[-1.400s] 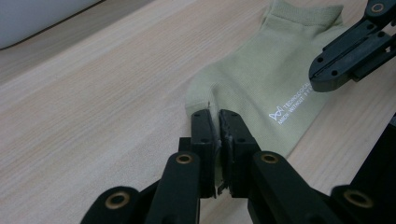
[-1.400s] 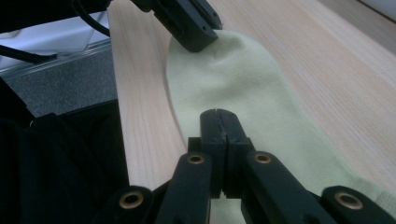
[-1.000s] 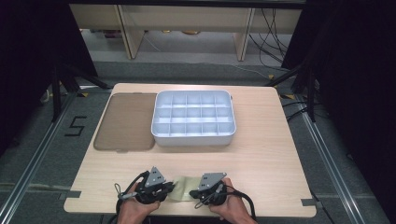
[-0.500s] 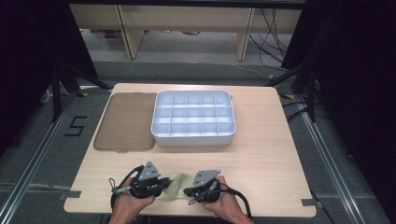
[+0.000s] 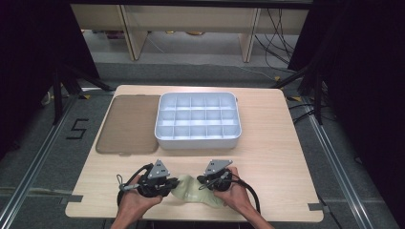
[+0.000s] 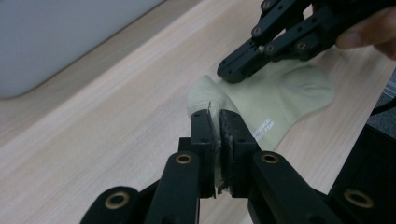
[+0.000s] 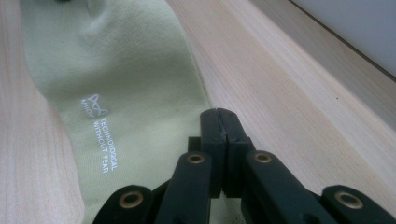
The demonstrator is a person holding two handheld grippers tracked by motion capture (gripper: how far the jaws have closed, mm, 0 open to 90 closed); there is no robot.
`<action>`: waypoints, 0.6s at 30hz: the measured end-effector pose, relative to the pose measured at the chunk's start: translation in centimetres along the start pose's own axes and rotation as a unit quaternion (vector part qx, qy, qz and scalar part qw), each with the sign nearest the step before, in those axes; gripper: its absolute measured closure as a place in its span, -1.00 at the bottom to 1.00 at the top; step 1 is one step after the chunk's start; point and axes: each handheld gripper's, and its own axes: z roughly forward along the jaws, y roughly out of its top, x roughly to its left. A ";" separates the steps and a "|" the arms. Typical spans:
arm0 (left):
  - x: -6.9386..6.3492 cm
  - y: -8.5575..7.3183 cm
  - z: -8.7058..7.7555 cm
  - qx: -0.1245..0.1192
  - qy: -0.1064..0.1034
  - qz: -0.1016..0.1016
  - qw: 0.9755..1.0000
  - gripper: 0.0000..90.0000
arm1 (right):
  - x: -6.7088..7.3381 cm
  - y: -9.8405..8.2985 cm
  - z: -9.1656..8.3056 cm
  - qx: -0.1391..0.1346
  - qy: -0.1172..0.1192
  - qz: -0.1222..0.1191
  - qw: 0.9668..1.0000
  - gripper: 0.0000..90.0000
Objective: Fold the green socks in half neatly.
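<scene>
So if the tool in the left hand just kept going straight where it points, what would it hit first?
Probably the right tool, pinching the same pale green sock just ahead of the left tool; depth is hard to judge.

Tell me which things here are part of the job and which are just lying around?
Part of the job:
- the pale green sock
- the left gripper, pinching one end of it
- the right gripper, shut at the sock's edge
- the white divided box, probably where the sock goes

Just lying around:
- the brown flat lid beside the box
</scene>
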 end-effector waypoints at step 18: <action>-0.3 1.1 0.4 -0.002 -0.005 0.001 1.000 0.87 | -1.3 -0.3 -4.0 -0.016 0.005 0.020 1.000 1.00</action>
